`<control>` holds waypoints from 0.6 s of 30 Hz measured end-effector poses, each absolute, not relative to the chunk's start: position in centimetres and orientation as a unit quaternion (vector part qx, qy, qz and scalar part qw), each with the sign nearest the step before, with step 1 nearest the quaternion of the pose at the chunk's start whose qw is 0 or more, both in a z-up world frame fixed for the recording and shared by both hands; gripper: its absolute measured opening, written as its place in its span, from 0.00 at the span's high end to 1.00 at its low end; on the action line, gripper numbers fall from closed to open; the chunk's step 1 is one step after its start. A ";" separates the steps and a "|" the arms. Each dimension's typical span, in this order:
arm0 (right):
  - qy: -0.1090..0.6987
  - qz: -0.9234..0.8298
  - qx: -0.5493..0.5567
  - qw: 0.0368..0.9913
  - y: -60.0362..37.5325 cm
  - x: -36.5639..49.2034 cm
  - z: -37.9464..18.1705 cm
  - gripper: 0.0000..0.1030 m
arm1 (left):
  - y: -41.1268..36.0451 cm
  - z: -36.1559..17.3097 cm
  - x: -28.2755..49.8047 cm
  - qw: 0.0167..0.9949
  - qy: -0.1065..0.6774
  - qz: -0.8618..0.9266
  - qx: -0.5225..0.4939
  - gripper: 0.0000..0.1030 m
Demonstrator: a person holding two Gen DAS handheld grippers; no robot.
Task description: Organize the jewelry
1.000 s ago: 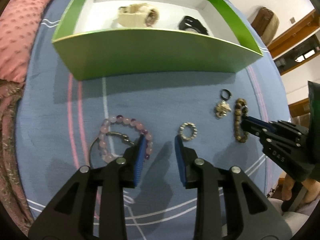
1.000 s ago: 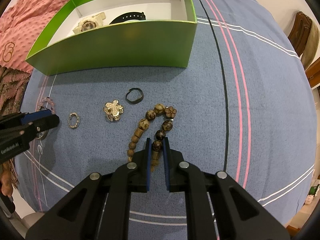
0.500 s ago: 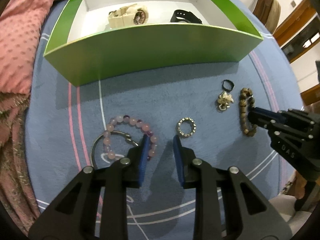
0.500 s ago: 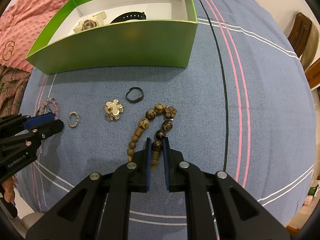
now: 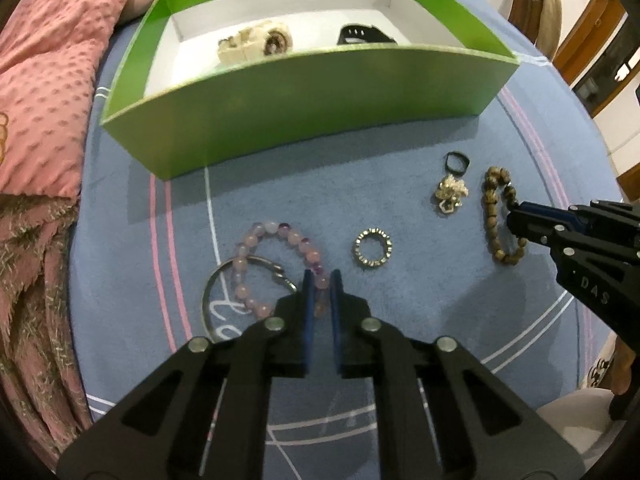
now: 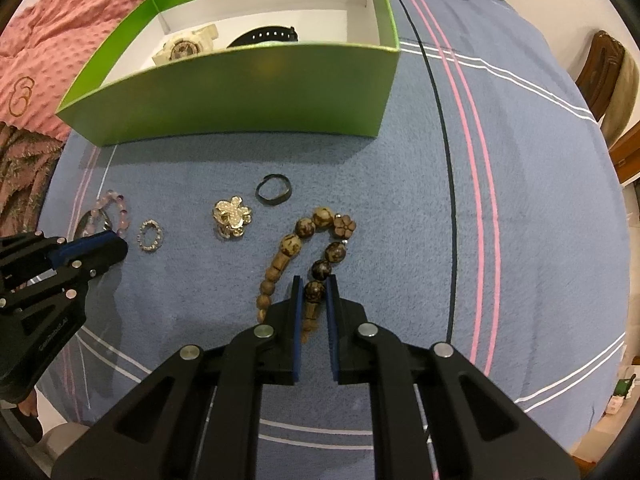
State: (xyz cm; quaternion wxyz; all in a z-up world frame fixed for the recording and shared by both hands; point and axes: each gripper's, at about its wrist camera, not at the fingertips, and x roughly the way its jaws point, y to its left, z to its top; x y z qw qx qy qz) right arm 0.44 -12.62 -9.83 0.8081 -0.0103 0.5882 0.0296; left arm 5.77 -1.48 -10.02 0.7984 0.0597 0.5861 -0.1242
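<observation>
The left claw [image 5: 320, 280], its jaws having just been closing, clenches the pink beaded bracelet [image 5: 276, 264] at that loop's four o'clock, on the blue striped bedspread [image 5: 400, 300]. A silver bangle [image 5: 224, 292] lies under the beads, so I judge a slow lift is needed. The right claw [image 6: 313, 292] pinches a bead of the brown wooden bead bracelet [image 6: 308, 248]. Both still need carrying to the green cardboard box [image 6: 240, 92] at twelve o'clock. The cream watch [image 6: 186, 46] and black watch strap [image 6: 264, 35] are half hidden by the box's wall.

Right tongs [image 6: 313, 282] clamped on wooden bead bracelet [image 6: 304, 240]; brooch [image 6: 232, 216], dark ring [image 6: 273, 189], green box [image 6: 240, 92] beyond.
</observation>
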 end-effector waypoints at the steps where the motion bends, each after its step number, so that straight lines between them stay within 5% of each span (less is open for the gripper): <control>1: 0.586 0.030 -0.008 0.810 -12.9 0.4 -9.6 0.90 | -1.2 -9.4 5.6 0.802 0.582 -0.126 0.053 0.92; 18: 0.525 0.039 0.010 0.850 -13.9 0.1 -2.7 0.90 | 2.9 -1.4 5.2 0.847 0.516 -0.124 -0.017 0.92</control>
